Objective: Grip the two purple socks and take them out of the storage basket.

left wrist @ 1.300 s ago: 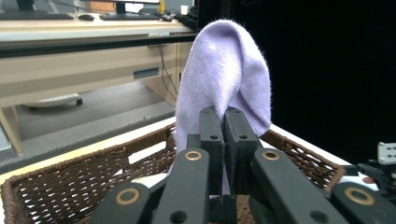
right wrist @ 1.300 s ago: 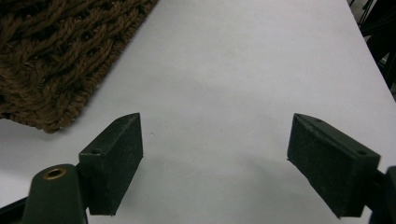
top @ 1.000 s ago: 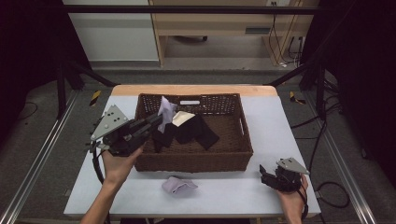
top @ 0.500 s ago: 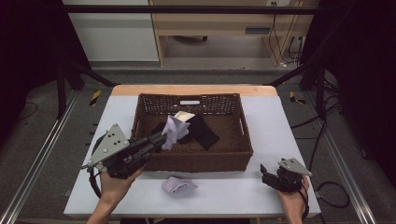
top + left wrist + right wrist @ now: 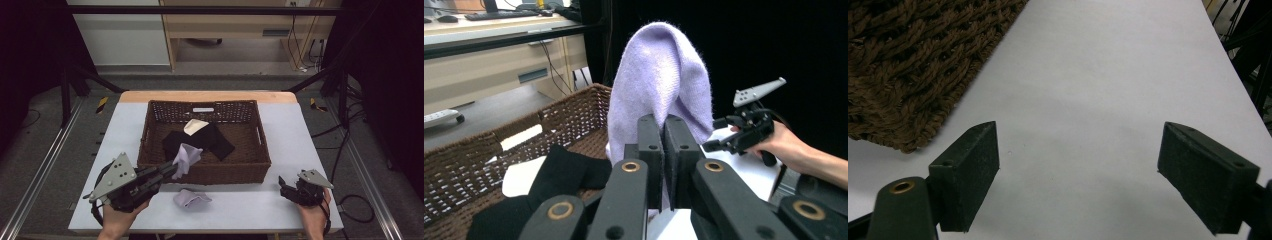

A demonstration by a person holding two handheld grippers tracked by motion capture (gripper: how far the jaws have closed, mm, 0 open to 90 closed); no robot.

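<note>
Left gripper (image 5: 167,171) pinching lilac sock (image 5: 186,158) over basket (image 5: 150,134) front rim, seemingly clear

Quick count of what's out here: two lavender socks, one (image 5: 186,159) pinched up over the basket's front edge and one (image 5: 191,199) lying loose on the counter (image 5: 240,210). One brown wicker basket (image 5: 150,130). Inside it there's black fabric (image 5: 200,141), looks like two pieces overlapping but honestly can't tell for sure, plus one cream-white piece (image 5: 195,126). And two handheld grippers, the left gripper (image 5: 172,170) and the right gripper (image 5: 284,186).
</note>
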